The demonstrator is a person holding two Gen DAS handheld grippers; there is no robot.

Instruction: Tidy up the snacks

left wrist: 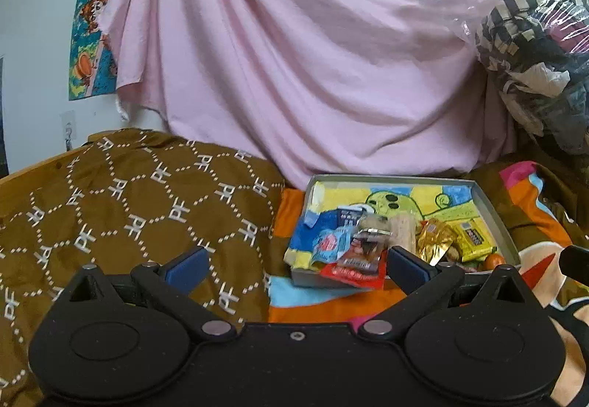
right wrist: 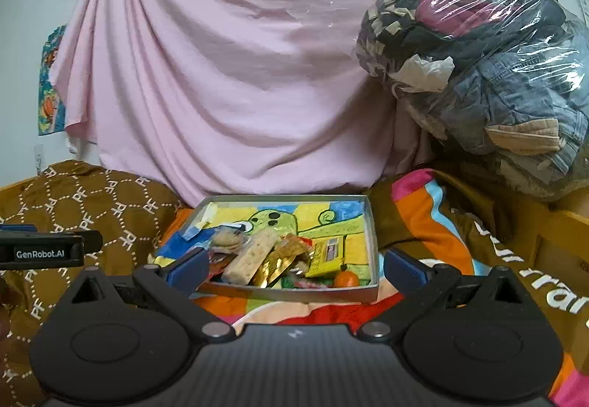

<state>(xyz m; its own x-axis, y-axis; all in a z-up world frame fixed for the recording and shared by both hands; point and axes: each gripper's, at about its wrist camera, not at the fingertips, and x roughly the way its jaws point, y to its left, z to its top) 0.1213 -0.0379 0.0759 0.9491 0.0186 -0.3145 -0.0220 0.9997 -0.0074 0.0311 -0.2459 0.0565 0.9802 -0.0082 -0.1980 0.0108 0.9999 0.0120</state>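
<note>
Snacks (right wrist: 265, 256) sit heaped at the near end of the grey tray (right wrist: 371, 223). Both jaws gape wide, left gripper (left wrist: 296, 265) and right gripper (right wrist: 294, 265) holding nothing. Risk: the red packet (left wrist: 355, 269) overhangs the rim and a nudge could tip it out. Buried wrappers are unreadable.

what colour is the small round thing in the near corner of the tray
Orange; the round snack shows best in the right wrist view.
</note>
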